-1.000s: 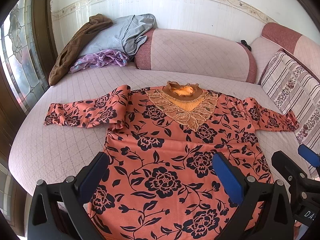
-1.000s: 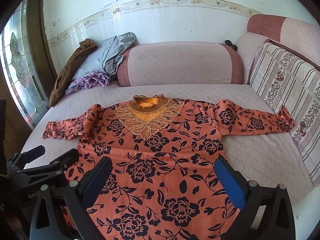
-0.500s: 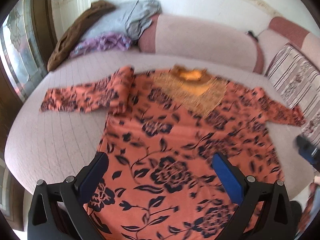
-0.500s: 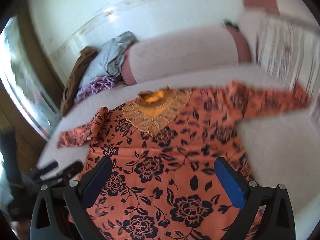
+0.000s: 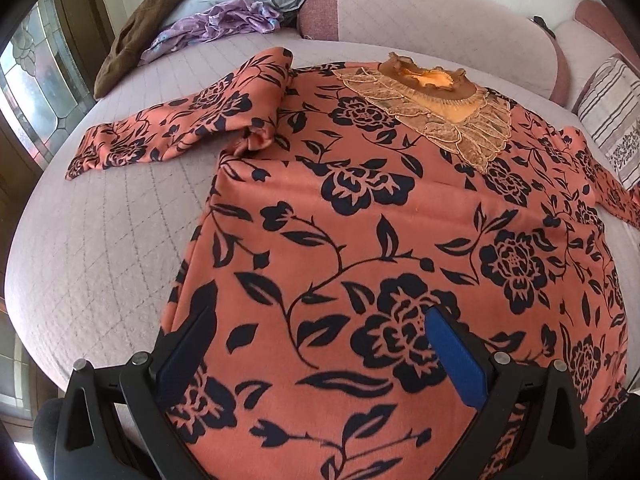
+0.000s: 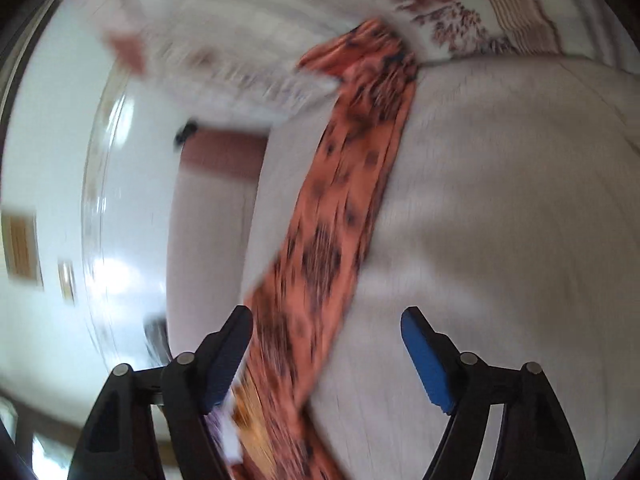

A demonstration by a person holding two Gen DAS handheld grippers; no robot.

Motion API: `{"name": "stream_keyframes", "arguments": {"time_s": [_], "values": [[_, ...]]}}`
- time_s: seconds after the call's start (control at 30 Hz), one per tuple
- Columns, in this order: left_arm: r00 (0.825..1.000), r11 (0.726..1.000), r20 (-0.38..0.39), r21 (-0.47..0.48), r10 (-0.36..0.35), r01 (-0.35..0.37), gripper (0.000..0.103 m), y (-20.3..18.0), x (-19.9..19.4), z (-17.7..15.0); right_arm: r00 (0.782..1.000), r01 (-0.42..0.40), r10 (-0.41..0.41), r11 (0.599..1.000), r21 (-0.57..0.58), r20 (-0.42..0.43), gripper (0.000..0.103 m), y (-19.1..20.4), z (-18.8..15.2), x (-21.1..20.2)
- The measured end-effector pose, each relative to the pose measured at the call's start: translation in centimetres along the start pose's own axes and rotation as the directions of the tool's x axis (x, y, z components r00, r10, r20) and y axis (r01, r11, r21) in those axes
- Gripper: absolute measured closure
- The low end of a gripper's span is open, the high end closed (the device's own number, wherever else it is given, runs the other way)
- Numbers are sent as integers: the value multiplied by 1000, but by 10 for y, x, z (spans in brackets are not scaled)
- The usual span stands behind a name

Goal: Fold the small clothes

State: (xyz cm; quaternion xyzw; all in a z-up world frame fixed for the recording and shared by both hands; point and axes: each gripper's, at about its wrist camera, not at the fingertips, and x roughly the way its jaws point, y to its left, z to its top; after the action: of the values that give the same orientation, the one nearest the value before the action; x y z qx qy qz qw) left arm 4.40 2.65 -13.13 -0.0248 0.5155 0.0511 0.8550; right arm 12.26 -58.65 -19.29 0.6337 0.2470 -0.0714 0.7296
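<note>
With both sets of jaws spread wide and holding nothing, my left gripper [image 5: 320, 344] hangs over the hem of the floral blouse [image 5: 400, 208], spread flat on the quilted couch seat [image 5: 100, 240]. My right gripper [image 6: 326, 344] looks blurrily along the blouse's right sleeve [image 6: 352, 184], toward the striped cushion [image 6: 500, 12].

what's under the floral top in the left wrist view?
The floral top lies flat on the quilted sofa cushion, bare cushion visible around it. Whatever sits beneath the fabric is covered; no bulges show.
</note>
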Motion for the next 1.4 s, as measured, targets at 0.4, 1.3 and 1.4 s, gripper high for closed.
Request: {"name": "stream_keyframes", "arguments": {"time_s": [0.4, 1.3, 1.4], "values": [[999, 1000, -20, -2, -30, 30, 0, 15, 24, -7, 963, 260, -259, 966, -4, 79, 86, 24, 108, 53], [954, 959, 205, -134, -220, 250, 0, 77, -35, 36, 928, -119, -229, 565, -816, -294, 12, 184, -179, 110], [919, 929, 238, -124, -314, 350, 0, 60, -33, 78, 948, -90, -205, 564, -821, -245, 12, 164, -139, 67]]}}
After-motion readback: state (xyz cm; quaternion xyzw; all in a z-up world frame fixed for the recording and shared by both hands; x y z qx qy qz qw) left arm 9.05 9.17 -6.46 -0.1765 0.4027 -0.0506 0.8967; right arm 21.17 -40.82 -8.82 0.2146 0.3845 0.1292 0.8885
